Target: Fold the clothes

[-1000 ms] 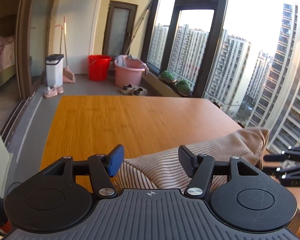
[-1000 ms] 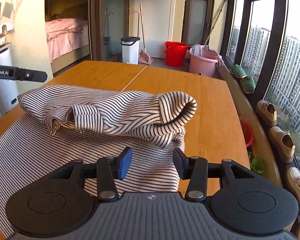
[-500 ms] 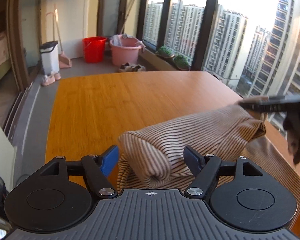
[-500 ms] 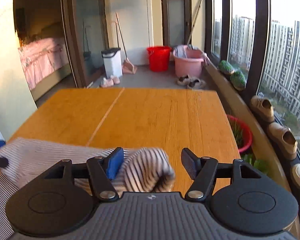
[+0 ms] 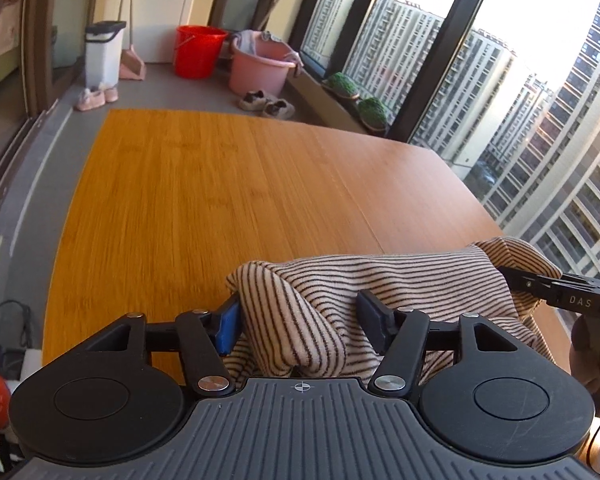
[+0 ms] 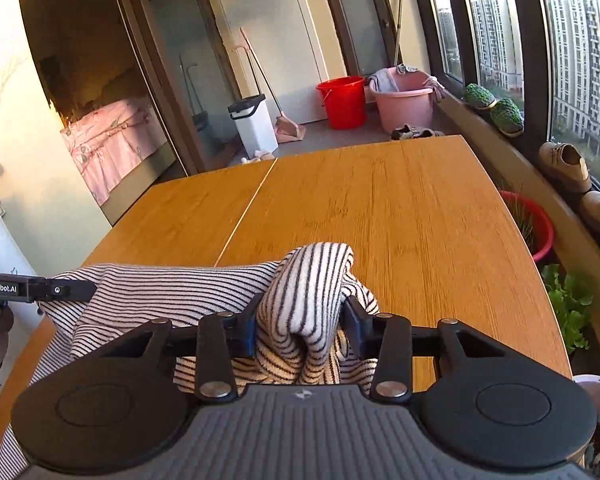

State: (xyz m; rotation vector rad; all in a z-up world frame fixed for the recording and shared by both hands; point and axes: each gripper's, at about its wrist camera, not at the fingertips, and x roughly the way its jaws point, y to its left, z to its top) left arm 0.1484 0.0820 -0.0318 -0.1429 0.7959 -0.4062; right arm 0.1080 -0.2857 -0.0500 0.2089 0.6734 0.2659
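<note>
A cream garment with thin dark stripes (image 5: 420, 280) lies bunched at the near end of the wooden table (image 5: 220, 200). My left gripper (image 5: 298, 320) is shut on a thick rolled fold of it that fills the gap between the fingers. In the right wrist view the same striped garment (image 6: 172, 292) stretches leftward, and my right gripper (image 6: 302, 324) is shut on its bunched right end. Each gripper shows in the other's view: the right one (image 5: 540, 284) at the cloth's far corner, the left one (image 6: 40, 290) at its left edge.
Bare table top (image 6: 400, 220) extends ahead of the cloth. Beyond it on the floor stand a red bucket (image 6: 342, 100), a pink basin (image 6: 404, 100) and a white bin (image 6: 254, 124). A red tub with plants (image 6: 534, 228) and shoes (image 6: 564, 164) line the window side.
Both grippers have come down onto the rolled edge of the garment and their fingers have narrowed onto it. The roll now sits bunched between the fingers of each.
</note>
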